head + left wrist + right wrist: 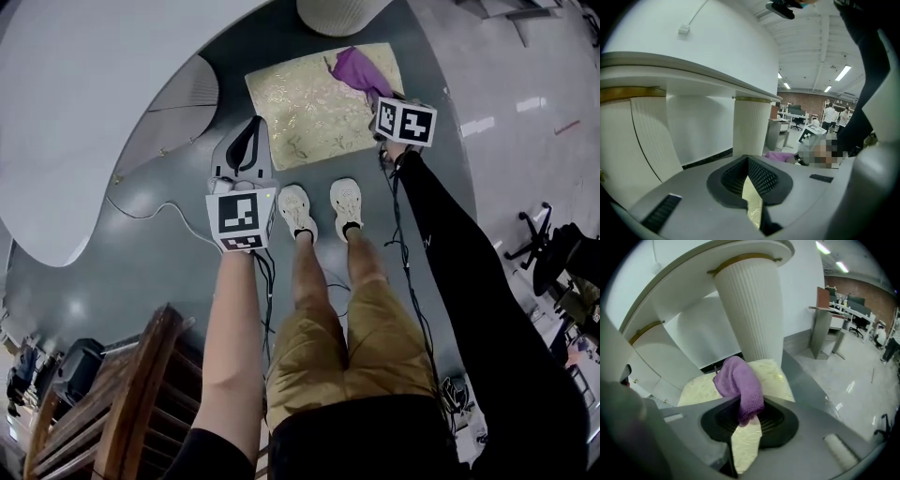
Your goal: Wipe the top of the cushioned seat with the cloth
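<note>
Cloth [360,72], purple: clamped in the right hand-held gripper [379,99] over the seat [298,105] at its far right corner, bare top running left and nearward; left hand-held gripper [246,148] closed, empty, beside the near left corner.

We count:
- one seat [309,108].
- one cloth [361,73], at seat's far right corner.
- two grippers: left gripper [249,131] at seat's left edge, right gripper [746,414] at seat's right edge.
- two marker cubes [241,217], one per gripper.
- two shoes [295,211], just short of seat.
- two columns: far column [342,11] beyond seat, side column [187,89] left of seat.
- one wooden frame [141,394], well short of seat.
</note>
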A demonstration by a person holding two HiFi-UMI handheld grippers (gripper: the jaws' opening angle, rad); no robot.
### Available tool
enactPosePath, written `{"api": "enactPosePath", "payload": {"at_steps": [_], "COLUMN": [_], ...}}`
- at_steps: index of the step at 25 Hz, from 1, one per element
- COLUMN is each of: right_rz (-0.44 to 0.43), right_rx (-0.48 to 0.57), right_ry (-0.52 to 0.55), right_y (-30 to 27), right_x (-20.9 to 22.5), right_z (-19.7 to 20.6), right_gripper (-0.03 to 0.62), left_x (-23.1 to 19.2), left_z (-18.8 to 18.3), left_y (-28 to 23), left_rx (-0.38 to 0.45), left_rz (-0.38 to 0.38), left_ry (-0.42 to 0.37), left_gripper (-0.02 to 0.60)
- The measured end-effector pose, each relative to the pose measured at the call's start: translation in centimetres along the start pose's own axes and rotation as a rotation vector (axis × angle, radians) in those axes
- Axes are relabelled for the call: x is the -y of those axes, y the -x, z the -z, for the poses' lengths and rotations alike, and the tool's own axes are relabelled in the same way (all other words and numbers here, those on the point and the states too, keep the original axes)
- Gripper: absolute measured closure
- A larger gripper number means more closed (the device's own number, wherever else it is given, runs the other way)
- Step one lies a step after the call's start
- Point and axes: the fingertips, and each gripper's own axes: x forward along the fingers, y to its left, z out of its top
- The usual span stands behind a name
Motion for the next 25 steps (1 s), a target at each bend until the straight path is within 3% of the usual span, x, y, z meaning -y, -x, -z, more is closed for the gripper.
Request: {"api": "enactPosePath", "payload": {"at_steps": [5,9,13,18,25], "right_rz": [0.109,0.223,0.224,0.124,-0.172], "right_rx": [0.030,0.003,0.013,0.096,0.121], "right_ry": [-0.141,-0.184,-0.174,-0.094,0.109], "right_y": [1.4,1.9,2.3,3.9,4.1], "right_x": [6.4,9.8,9.7,5.5,-8.3], "right_z": [-0.2,0.9,1.2,-0.9,-0.4], "right_gripper": [0.516,0.516,0.516,0.516,0.516], "left_x": [1.2,1.5,1.2,0.4,-1.5], "left_z": [-0.5,-0.6,-0.6,-0.7,0.3], "left_y": [-0.8,-1.3,-1.2,-0.1,2.1], "left_rx": [-0.004,-0.007,-0.011,-0.001,0.006], "left_rz": [0.024,0.028,0.023,0.004,-0.035], "left_ry": [-0.018,-0.032,-0.039,-0.037,-0.025], "left_gripper": [0.578,0.578,0.578,0.578,0.578]}}
